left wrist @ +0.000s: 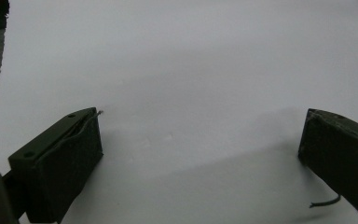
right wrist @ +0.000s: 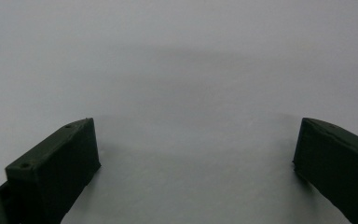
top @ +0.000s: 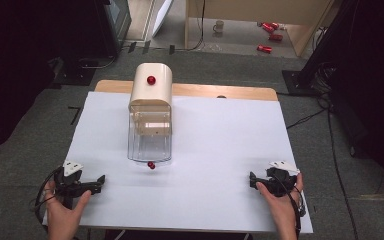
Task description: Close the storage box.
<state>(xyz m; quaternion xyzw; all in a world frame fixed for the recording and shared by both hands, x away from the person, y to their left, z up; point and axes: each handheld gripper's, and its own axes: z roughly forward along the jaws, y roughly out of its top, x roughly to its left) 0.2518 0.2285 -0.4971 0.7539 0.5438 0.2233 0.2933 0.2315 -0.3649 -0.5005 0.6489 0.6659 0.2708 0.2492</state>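
So from my seat the bread box [top: 150, 112] stands at the far middle of the white table [top: 220, 165], long axis running away from me, and its small red front knob [top: 151, 165] sits closer to my left gripper [top: 97, 183] than my right gripper [top: 252, 181]. Both pairs of jaws are spread wide over bare table, holding nothing. Through the clear door [top: 149, 140] I can't tell whether anything's inside, too much glare.
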